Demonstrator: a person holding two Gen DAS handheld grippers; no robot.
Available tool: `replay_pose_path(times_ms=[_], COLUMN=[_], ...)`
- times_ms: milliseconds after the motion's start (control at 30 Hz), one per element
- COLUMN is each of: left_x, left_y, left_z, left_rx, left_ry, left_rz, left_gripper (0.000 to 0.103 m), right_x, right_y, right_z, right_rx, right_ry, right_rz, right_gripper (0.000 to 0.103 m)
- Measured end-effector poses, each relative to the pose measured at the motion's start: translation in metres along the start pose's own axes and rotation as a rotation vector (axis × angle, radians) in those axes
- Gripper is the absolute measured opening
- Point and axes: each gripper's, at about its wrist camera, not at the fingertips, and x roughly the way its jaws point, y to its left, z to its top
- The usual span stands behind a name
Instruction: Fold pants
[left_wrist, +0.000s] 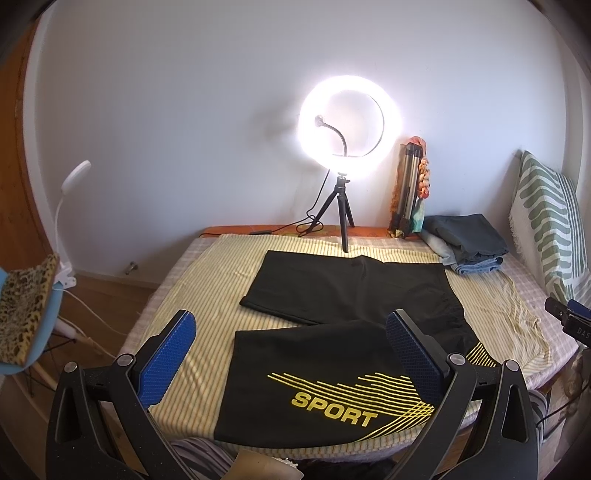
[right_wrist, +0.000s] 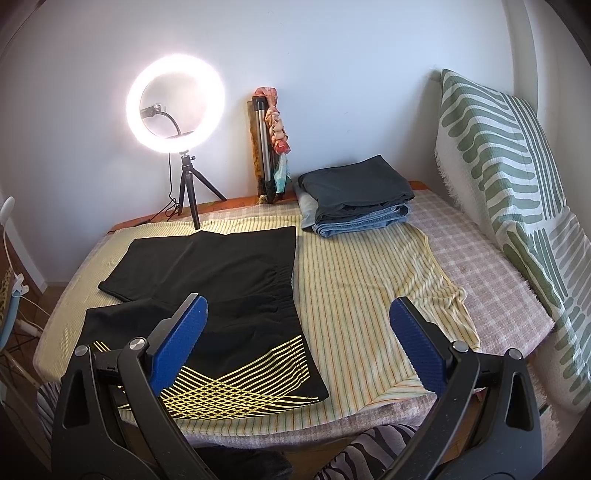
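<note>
Shorts (left_wrist: 343, 332) in black lie spread flat on the bed (right_wrist: 491, 266), on top of a yellow striped sheet (right_wrist: 354, 295), and nothing has been folded yet as far as I can judge. They are laid out sideways to the person, waistband toward the right and the two leg openings toward the left, with the legs parted in a shallow V. That layout looks deliberate: flat and opened out, the nearer leg can be carried over onto the farther one in a single lift.

Both tools hover above the near edge of the bed without touching the cloth. The left claw (left_wrist: 291, 354) has its blue pads (left_wrist: 170, 358) wide apart, framing the nearer leg from above. The right claw (right_wrist: 299, 343) is equally spread, sitting over the waistband end with one pad over the black cloth and the other over bare sheet. Neither holds anything.

Printed on the nearer leg in yellow capitals is the word "SPORT", set among sweeping yellow lines that cross into a lattice toward the hip. No other writing is legible.

At the far right corner sits a stack of folded clothes (right_wrist: 358, 199), probably finished items kept out of the way. A lit ring light (right_wrist: 173, 101) on a small tripod stands at the back of the bed.
</note>
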Motion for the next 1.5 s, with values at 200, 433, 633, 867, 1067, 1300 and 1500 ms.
replay_pose_path(times_ms=[200,433,633,867,1067,1300,1500], left_x=[0.001,0.003,0.013,0.043,0.07,0.102,0.116], left_y=[0.0,0.002,0.004,0.028,0.04,0.027,0.018], left_z=[0.0,0.0,-0.002,-0.011,-0.034,-0.071,-0.09], left_rx=[0.001,-0.005,0.028,0.039,0.11,0.212,0.22], left_ry=[0.002,0.006,0.036,0.138,0.225,0.395,0.47], left_rz=[0.0,-0.011,-0.011,-0.074,-0.12,-0.227,-0.318], left_gripper=[0.103,0.103,0.103,0.103,0.097,0.074,0.066], right_x=[0.001,0.003,0.007,0.021,0.041,0.065,0.076], right_y=[0.003,0.001,0.008,0.003,0.006,0.019,0.036], right_z=[-0.002,-0.002,-0.005,-0.002,-0.012,-0.044,-0.073], right_rx=[-0.001,-0.002,-0.028,-0.101,-0.273,-0.504,-0.694], right_ry=[0.003,0.003,0.009,0.044,0.09,0.241,0.317], right_rz=[0.001,0.001,0.02,0.095,0.146,0.238,0.318], right_gripper=[0.101,0.101,0.101,0.101,0.101,0.101,0.097])
